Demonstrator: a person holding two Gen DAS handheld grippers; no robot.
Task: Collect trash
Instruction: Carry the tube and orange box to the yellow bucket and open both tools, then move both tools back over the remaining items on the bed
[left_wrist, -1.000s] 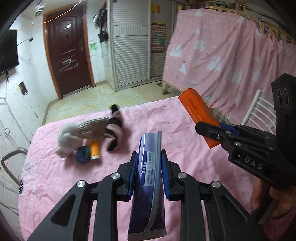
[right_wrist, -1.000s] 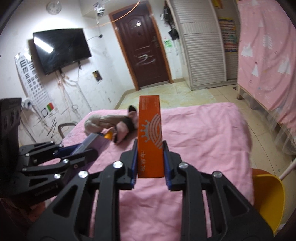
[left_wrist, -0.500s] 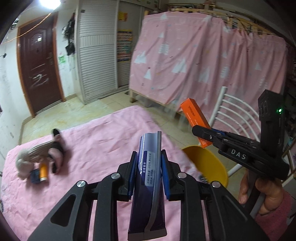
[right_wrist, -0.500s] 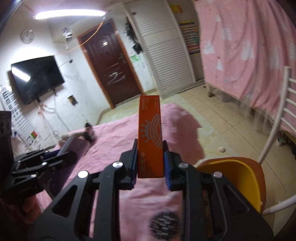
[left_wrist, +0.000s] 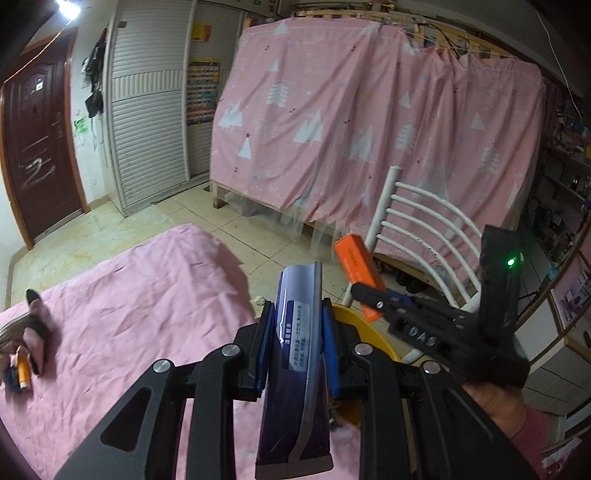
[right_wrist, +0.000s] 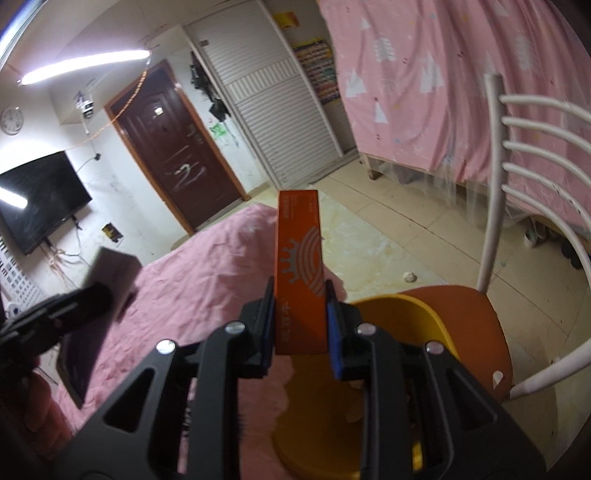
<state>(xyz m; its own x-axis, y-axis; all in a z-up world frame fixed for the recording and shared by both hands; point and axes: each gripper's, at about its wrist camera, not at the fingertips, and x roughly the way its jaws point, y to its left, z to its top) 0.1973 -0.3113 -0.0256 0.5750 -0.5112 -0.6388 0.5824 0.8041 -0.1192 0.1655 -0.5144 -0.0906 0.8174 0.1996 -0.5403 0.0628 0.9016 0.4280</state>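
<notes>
Nearest, in the left wrist view: left tongs (left_wrist: 297, 317) almost closed, pressing from both sides on a purple box (left_wrist: 295, 369) that stands upright between the pads. In the right wrist view, the same: right tongs (right_wrist: 300, 295) almost closed on an orange box (right_wrist: 300, 240), with its long side pointing forward.

Just below and beyond both tongs: a yellow bin (right_wrist: 388, 317), close against the edge of the pink sheet (left_wrist: 129, 314) and the orange seat of a white chair (right_wrist: 491, 332). Hard to tell whether on the seat or in front of it. Some pale scraps inside, too blurred to name.

Step in hand, as a judgement: carrying both boxes to the bin, right before the drop. Orange box apparently over the mouth of the bin, purple box about at its near rim and hiding part of it.

For the next move: bring each box fully over the opening, tip the front end down a little, then open the tongs wide enough to let the box fall free. Better one after the other, to avoid knocking the two tongs together in so narrow a place.

Further on the sheet, at the left edge: a small orange bottle (left_wrist: 23, 369) beside a pink and black cloth (left_wrist: 37, 328), well apart from the bin, probably to collect after.

Farthest: pink curtain (left_wrist: 369, 129) and dark door (left_wrist: 37, 147).
</notes>
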